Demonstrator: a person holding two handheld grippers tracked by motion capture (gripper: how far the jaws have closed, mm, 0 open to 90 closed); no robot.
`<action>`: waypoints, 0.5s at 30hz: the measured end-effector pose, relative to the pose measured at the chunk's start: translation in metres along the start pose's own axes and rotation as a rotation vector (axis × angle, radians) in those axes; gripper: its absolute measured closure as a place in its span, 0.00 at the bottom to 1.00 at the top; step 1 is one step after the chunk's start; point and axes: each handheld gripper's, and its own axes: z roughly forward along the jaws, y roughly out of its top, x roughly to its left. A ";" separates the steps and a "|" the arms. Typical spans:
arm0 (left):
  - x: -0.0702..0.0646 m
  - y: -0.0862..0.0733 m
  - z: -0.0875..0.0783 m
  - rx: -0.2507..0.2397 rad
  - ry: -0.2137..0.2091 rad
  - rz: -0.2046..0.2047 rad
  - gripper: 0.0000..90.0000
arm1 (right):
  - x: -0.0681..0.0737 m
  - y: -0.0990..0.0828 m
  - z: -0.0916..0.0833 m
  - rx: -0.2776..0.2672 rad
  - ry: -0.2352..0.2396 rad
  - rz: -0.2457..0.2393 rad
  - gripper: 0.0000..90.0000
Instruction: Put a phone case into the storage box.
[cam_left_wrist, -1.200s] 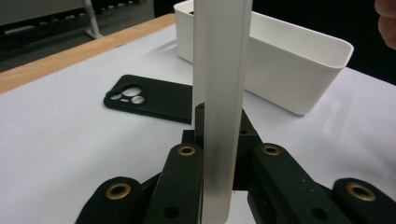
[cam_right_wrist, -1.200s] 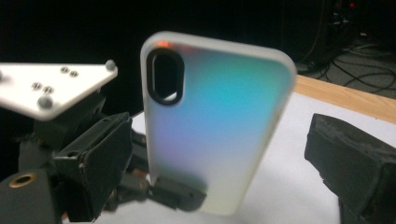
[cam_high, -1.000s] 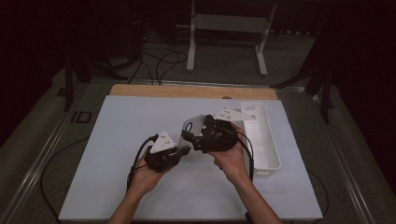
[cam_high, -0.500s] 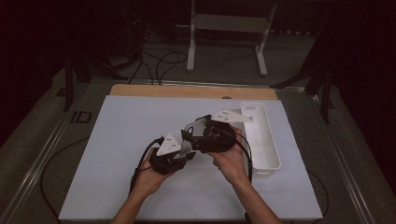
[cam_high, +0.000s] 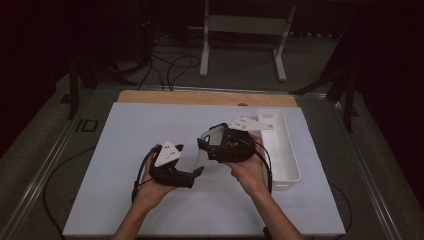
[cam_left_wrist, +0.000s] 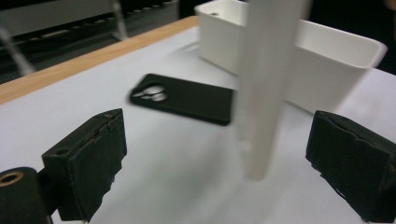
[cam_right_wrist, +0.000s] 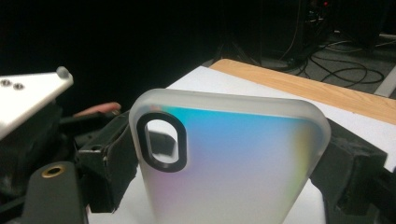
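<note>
We are viewing the frosted phone case (cam_right_wrist: 229, 163) standing upright, its long axis vertical, clamped across its width by the right gripper (cam_high: 220, 145). The left gripper (cam_high: 192, 172), its fingers (cam_left_wrist: 88, 163) having just been opening wide and gripping nothing, is sitting nearest, with the case edge-on between them.

Dark room, grey floor (cam_high: 320, 55), white metal stand (cam_high: 245, 25) behind table, black cables (cam_high: 170, 62) trailing

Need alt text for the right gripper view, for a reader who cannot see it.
A frosted, translucent phone case with an iridescent sheen and an oval camera cutout stands between the right tongs, gripped at its sides. Behind it are a white table mat, a wooden table edge and floor cables.
</note>
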 end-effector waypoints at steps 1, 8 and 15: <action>0.004 -0.002 -0.003 -0.010 0.011 -0.019 0.04 | -0.001 0.000 0.000 -0.001 -0.004 -0.003 0.19; 0.019 -0.015 -0.021 -0.068 0.108 -0.019 0.03 | -0.002 -0.001 0.001 0.003 -0.015 -0.006 0.19; 0.030 -0.036 -0.035 -0.111 0.184 -0.024 0.02 | -0.005 -0.001 0.000 0.000 -0.023 -0.004 0.19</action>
